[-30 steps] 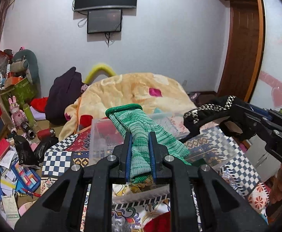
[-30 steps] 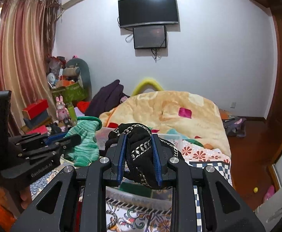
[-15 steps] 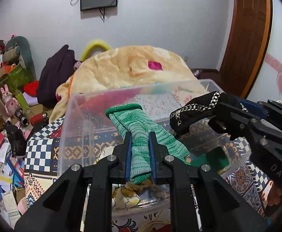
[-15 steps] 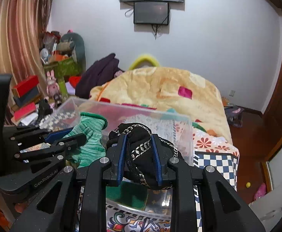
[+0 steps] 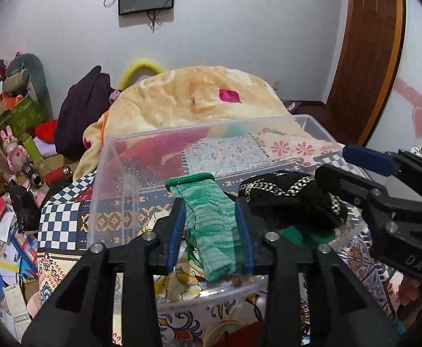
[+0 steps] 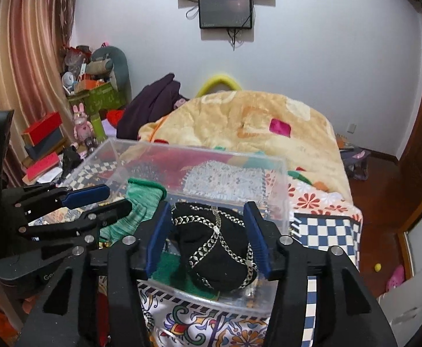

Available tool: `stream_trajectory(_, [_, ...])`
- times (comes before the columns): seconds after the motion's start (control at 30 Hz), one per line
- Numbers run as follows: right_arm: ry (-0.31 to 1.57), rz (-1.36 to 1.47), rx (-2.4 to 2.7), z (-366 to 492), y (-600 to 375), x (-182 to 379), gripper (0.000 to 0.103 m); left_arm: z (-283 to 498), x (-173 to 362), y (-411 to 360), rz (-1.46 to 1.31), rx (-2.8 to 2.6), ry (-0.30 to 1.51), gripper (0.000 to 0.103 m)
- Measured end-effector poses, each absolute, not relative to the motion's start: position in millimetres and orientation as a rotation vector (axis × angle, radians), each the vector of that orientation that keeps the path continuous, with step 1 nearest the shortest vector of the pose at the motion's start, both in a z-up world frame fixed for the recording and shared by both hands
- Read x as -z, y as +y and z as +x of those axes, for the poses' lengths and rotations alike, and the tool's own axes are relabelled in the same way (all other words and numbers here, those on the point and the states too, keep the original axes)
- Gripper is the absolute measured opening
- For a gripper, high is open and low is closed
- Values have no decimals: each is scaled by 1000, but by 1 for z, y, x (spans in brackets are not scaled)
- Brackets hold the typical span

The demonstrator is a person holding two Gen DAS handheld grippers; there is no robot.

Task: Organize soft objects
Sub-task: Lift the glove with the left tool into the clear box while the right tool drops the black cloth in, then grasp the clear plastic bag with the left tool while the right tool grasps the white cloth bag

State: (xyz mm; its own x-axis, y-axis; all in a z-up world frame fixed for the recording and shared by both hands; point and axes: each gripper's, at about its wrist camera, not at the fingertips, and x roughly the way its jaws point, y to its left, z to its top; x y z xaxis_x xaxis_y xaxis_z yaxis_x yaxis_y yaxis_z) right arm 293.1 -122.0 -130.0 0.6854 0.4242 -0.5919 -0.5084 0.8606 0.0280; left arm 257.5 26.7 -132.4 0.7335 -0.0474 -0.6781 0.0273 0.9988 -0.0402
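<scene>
left tool (image 5: 210,225) released — green sock (image 5: 211,225) | right tool (image 6: 208,237) released — black sock (image 6: 216,248)

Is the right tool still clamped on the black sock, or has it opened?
Opened: the right tool shows gaps beside the black sock, which sits in the clear bin.

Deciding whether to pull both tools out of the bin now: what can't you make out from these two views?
- Bin floor: left view, hidden under the green sock and left tool.
- Whether the black sock touches a pad of the right tool: right view, unclear.
- Bin's near wall: both views, behind tool bodies.
</scene>
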Motion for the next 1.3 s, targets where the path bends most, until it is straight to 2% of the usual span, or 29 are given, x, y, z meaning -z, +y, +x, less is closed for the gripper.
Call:
stream_trajectory(0.17, [582,-148,-527,280,-128,117,53,240,115,29,-35,60,714,38])
stream_trajectory(0.33, [525,-163,-533,260,-135,103,58,213,92,34,-39,59,649,49])
stream_trajectory(0.4, [501,-161,-535,250,-139,98,65,200,81,37,-43,61,624,51])
stream_trajectory(0.6, [471,-128,-561,230,-148,93,75,162,60,50,-65,57,557,65])
stream_trajectory(0.7, [475,-141,-571,220,-147,98,76,144,60,57,-64,50,553,71])
stream_trajectory(1.03, [543,-192,-587,193,-142,132,78,110,91,69,-41,4,625,73])
stream_trajectory(1.3, [682,-155,-602,187,-143,177,78,102,132,81,-92,-13,726,73])
